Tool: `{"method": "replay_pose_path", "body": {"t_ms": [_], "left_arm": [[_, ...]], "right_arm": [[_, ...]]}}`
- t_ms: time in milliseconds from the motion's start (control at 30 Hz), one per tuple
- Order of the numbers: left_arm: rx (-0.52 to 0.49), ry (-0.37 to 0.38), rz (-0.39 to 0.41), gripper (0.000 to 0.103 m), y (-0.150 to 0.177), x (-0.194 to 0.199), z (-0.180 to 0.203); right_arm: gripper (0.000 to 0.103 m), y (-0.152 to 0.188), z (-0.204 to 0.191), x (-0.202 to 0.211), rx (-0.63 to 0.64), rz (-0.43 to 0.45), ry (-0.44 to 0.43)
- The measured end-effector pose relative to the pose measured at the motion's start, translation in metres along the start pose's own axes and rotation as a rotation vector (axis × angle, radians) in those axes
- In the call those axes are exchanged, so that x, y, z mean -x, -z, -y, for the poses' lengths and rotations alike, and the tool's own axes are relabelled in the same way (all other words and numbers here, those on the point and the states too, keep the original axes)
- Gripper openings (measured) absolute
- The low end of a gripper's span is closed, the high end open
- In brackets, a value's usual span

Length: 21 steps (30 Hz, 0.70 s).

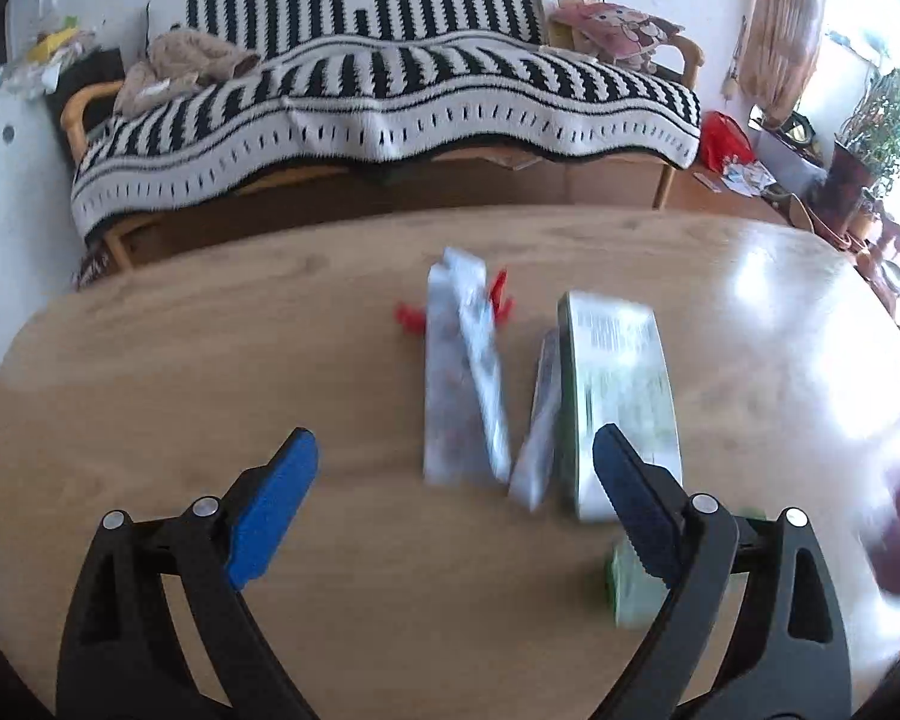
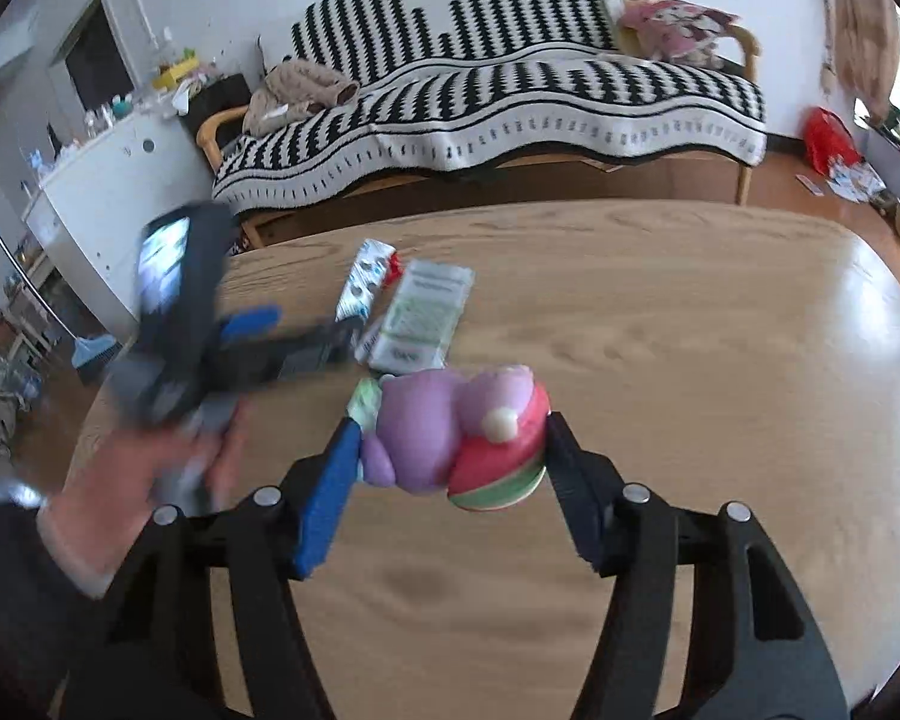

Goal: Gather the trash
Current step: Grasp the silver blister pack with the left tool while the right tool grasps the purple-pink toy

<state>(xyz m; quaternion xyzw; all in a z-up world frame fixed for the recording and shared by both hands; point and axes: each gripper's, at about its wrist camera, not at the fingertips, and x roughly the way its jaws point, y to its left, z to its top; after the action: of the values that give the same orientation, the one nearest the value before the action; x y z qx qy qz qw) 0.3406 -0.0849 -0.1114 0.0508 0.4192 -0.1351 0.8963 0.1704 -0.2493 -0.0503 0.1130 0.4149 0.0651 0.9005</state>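
Right tool (image 2: 450, 450) grips one plush toy (image 2: 450, 438); left tool (image 1: 456, 468) agape; three wrappers (image 1: 462, 378).

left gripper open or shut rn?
Open. The left gripper has its blue fingers spread wide above the table, nothing between them.

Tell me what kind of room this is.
Most likely a home living room: a sofa under a striped blanket, a wooden table in front of it, and potted plants by a bright window.
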Motion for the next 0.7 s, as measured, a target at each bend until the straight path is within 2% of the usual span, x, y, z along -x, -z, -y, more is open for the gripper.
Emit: {"method": "replay_pose_path", "body": {"t_ms": [100,200,300,433,467,567,700], "left_arm": [[0.025,0.007,-0.009,0.089,-0.013,-0.014,-0.003],[0.046,0.007,-0.016,0.082,-0.021,-0.022,-0.01],[0.015,0.004,-0.044,0.068,-0.021,-0.033,-0.007],[-0.023,0.009,-0.077,0.033,-0.012,-0.042,0.003],[-0.032,-0.006,-0.065,0.032,-0.009,-0.039,0.005],[-0.012,0.013,-0.055,0.032,-0.001,-0.028,0.003],[-0.036,0.003,-0.004,0.032,0.011,0.008,0.0]], "right_arm": [[0.061,0.026,0.019,0.031,-0.027,0.012,0.014],[0.061,0.053,0.039,0.052,-0.065,0.012,0.03],[0.061,0.071,0.056,0.064,-0.101,0.009,0.054],[0.061,0.084,0.071,0.073,-0.134,0.007,0.077],[0.06,0.086,0.073,0.077,-0.133,0.011,0.086],[0.06,0.09,0.078,0.086,-0.136,0.024,0.098],[0.06,0.093,0.085,0.097,-0.143,0.044,0.112]]}}
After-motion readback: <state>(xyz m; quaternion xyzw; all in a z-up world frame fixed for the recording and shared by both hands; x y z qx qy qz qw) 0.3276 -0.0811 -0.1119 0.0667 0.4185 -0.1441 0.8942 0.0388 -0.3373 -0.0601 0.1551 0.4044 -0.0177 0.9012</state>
